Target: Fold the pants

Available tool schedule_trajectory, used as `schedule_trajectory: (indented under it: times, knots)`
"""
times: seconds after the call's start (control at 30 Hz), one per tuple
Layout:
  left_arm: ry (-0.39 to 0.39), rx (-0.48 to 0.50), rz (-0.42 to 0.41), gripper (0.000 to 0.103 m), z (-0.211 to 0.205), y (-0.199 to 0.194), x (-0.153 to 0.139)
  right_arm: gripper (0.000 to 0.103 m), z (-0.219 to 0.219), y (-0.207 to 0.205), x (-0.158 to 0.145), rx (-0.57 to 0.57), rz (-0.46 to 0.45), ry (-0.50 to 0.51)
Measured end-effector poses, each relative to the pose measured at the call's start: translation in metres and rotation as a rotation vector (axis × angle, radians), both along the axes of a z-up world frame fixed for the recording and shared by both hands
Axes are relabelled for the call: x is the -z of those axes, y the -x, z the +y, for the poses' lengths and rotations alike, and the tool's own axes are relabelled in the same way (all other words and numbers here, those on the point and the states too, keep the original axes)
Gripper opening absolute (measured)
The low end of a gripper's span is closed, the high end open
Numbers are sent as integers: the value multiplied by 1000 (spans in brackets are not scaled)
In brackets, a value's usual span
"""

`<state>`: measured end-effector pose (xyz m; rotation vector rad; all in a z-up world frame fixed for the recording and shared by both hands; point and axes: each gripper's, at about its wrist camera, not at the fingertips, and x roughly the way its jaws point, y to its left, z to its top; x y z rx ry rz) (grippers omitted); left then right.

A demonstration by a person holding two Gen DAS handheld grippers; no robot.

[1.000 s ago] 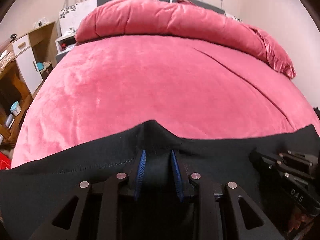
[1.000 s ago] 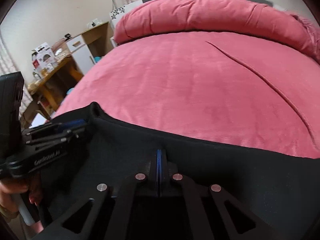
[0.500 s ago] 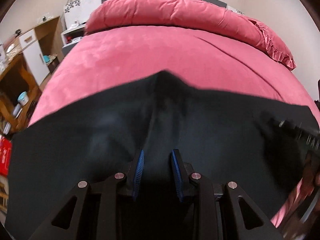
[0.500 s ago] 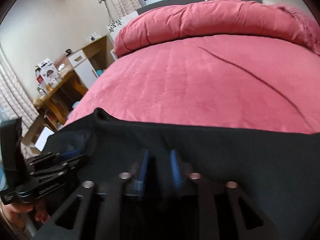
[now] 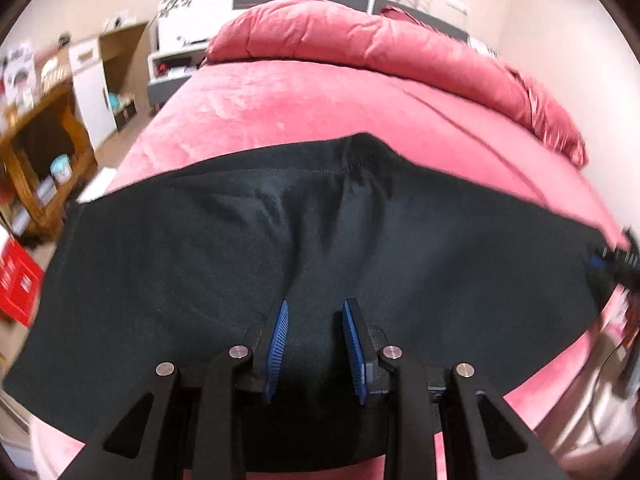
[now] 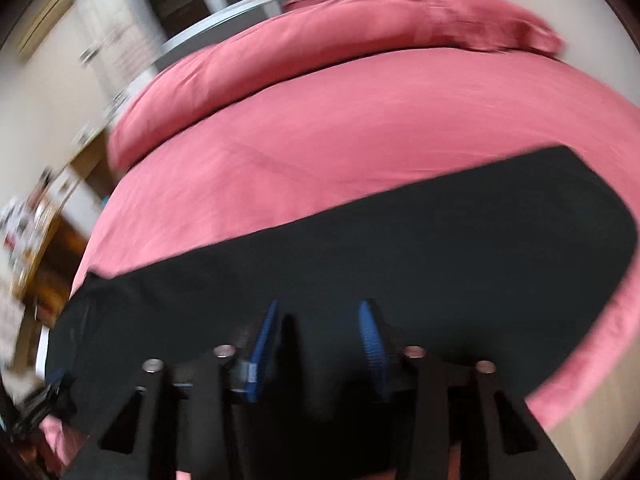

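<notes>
The black pants [image 5: 360, 248] lie spread across the near edge of the pink bed [image 5: 320, 108]. My left gripper [image 5: 314, 344] is open, its blue pads apart above the cloth, with a raised fold running from between them toward the far hem. In the right wrist view the pants [image 6: 400, 264] lie as a dark band across the bed [image 6: 360, 128]. My right gripper [image 6: 320, 344] is open over the pants, pads wide apart. The right gripper shows at the far right edge of the left wrist view [image 5: 620, 258]. The right view is blurred.
A rolled pink duvet [image 5: 380, 48] lies along the head of the bed. Wooden shelves [image 5: 36, 148], a white cabinet [image 5: 94, 92] and a red box [image 5: 16, 280] stand to the left. The bed's front edge is just below the pants.
My right gripper opened and let go of the pants. Both grippers pulled back and up, so more of the pants shows lying flat on the bed. The right camera swung and tilted.
</notes>
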<state>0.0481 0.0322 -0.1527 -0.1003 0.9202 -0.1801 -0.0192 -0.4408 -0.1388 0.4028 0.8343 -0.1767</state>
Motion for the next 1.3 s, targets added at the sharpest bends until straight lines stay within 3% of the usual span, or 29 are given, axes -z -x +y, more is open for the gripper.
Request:
schedule_trajectory:
  times: [0.1, 0.23, 0.37, 0.47, 0.67, 0.8, 0.87, 1.1, 1.17, 1.3]
  knots:
    - [70, 16, 25, 30, -1, -5, -4, 46, -37, 16, -2, 111, -1, -47]
    - [91, 73, -3, 47, -15, -1, -14, 46, -80, 37, -10, 236, -5, -52]
    - [74, 77, 2, 48, -19, -2, -12, 48, -113, 62, -14, 345, -23, -79]
    - [72, 49, -3, 48, -14, -4, -10, 61, -140, 78, -5, 424, -70, -184]
    - [69, -34, 17, 48, 8, -14, -3, 62, -177, 89, 27, 527, -109, -356]
    - [61, -60, 30, 49, 15, -19, 2, 62, -179, 81, 24, 526, -146, -341]
    - [56, -59, 39, 49, 15, -20, 6, 54, -182, 76, 23, 513, -161, -327]
    - [57, -47, 34, 56, 13, -19, 11, 47, -188, 62, 26, 533, -145, -329]
    - [81, -44, 41, 59, 15, -19, 11, 31, -188, 61, 24, 518, -135, -319]
    - [97, -54, 47, 59, 17, -20, 10, 23, -184, 64, 12, 500, -146, -316]
